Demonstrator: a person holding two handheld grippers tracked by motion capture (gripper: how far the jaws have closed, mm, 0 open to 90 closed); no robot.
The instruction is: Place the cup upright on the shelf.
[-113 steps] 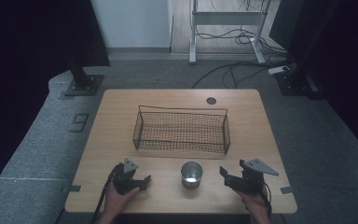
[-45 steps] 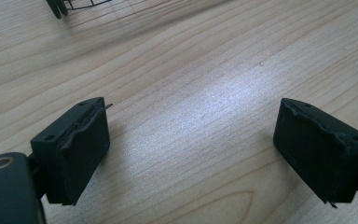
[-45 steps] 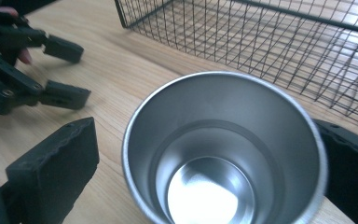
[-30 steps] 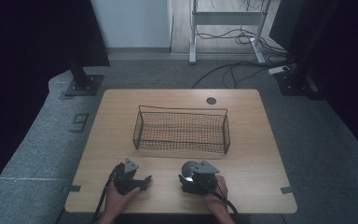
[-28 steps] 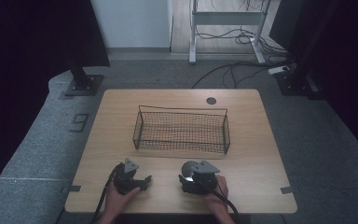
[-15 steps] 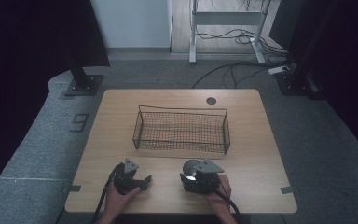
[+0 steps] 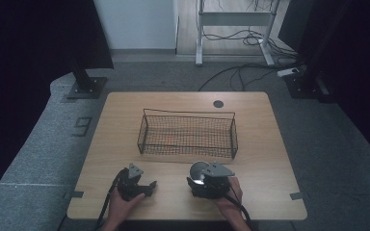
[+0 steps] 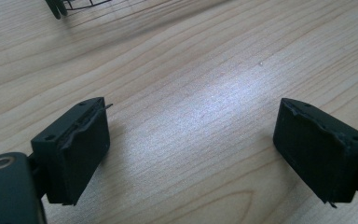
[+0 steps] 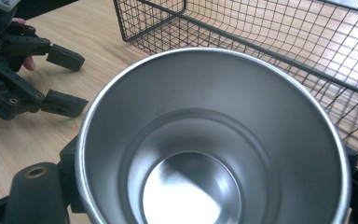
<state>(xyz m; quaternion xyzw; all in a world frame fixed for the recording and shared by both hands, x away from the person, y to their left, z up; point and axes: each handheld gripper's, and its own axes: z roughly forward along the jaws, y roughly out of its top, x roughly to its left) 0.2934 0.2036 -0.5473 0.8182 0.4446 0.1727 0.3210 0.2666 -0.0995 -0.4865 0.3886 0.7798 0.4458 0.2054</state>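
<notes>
Down at the near edge of the wooden table (image 7: pixel 270 144), the right gripper (image 7: pixel 206 185) is clamped on a shiny steel cup (image 7: pixel 199 172). Seen from the right gripper view, the cup (image 9: pixel 214 140) stands upright with its open mouth toward the camera, and the black jaws press against its wall on either side, low at the edges of the picture. Its inside is bare metal, with a bright patch on the bottom. From above, the person's right hand (image 7: pixel 229 197) wraps the gripper from behind, and the grey three-cornered plate sits on top of it, partly covering the cup.

Just beyond the cup lies a black wire basket (image 7: pixel 188 134), long and low, set across the middle of the table. In the right gripper view its mesh wall (image 9: pixel 279 51) runs close behind the cup's rim; whether the two touch I cannot tell.

Off to the left, the left gripper (image 7: pixel 147 186) rests near the table's front edge in the person's left hand (image 7: pixel 123 204), well apart from the cup. Its jaws stand wide apart over bare wood, and a corner of the basket (image 8: pixel 70 5) shows at the top of the left gripper view.
</notes>
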